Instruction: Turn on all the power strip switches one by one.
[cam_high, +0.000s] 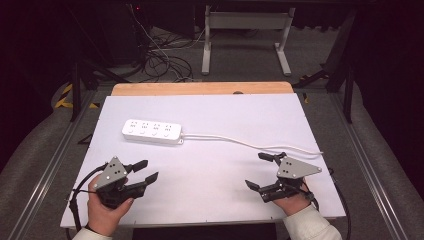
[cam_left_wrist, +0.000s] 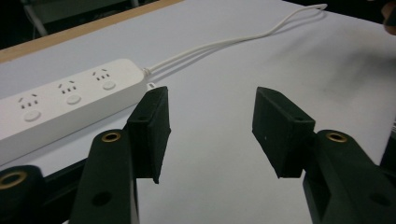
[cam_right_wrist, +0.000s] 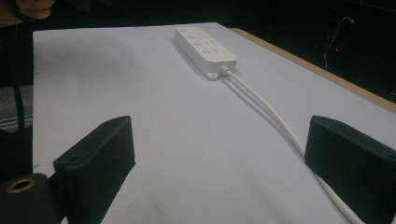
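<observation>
Pwr strip (cam_high: 152, 131) w/ cord (cam_high: 250, 142) on table (cam_high: 200, 200).

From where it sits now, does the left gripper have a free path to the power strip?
Probably yes. The left gripper is open and empty, and bare table lies between it and the power strip just ahead. The white cord runs off toward the right gripper, away from that path.

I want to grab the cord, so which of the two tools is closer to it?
The right tool: the white cord runs just beyond its open jaws. The left tool sits near the power strip instead.
</observation>
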